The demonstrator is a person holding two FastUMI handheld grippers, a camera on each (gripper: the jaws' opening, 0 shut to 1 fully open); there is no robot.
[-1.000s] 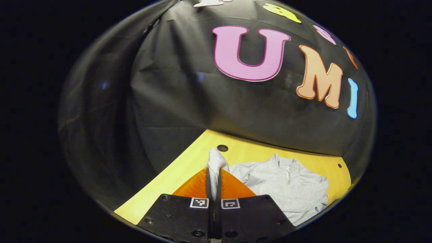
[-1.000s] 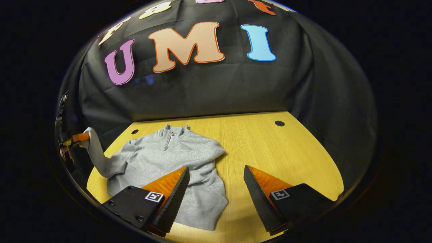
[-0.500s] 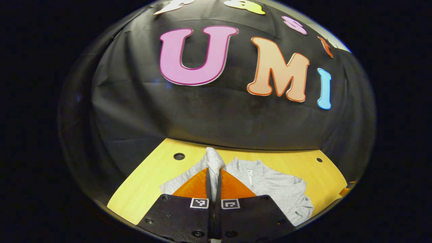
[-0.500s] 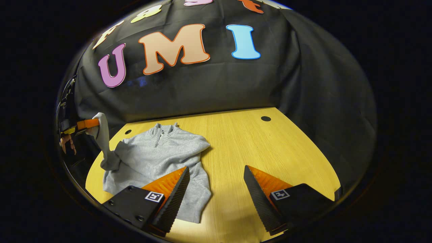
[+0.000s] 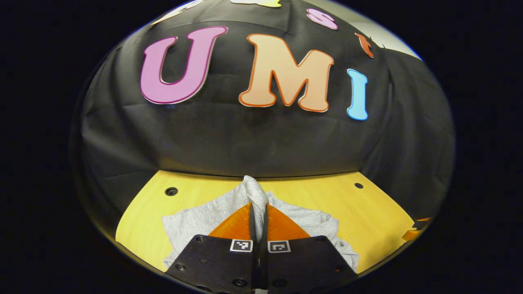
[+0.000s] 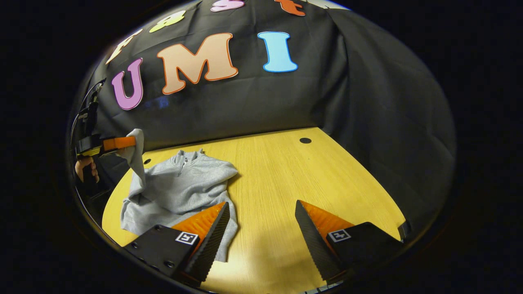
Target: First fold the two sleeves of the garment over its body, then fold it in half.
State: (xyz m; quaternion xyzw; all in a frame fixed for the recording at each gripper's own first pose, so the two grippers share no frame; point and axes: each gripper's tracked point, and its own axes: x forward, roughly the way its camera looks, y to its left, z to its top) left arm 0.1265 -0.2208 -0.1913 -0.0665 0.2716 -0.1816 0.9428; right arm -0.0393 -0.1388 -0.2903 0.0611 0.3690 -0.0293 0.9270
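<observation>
A grey zip-neck sweatshirt (image 6: 184, 190) lies on the yellow table (image 6: 294, 171), its right sleeve folded across the body. My left gripper (image 5: 258, 206) is shut on the cuff of the other sleeve (image 5: 255, 192), and the body of the sweatshirt (image 5: 192, 222) spreads out beneath it. In the right gripper view that left gripper (image 6: 122, 143) holds the sleeve (image 6: 138, 163) up above the garment's left shoulder, the cloth hanging down from it. My right gripper (image 6: 261, 204) stands open over bare table to the right of the sweatshirt's hem, holding nothing.
The table has small round holes near its back edge (image 6: 305, 140) (image 5: 171, 191) (image 5: 358, 185). Black cloth walls close it in behind and on both sides. A hand (image 6: 86, 167) holds the left gripper at the table's left edge.
My left gripper has carried the lifted sleeve up and in over the sweatshirt's body, still shut on the cuff. The right gripper stays open and has drifted slightly away to the right.
</observation>
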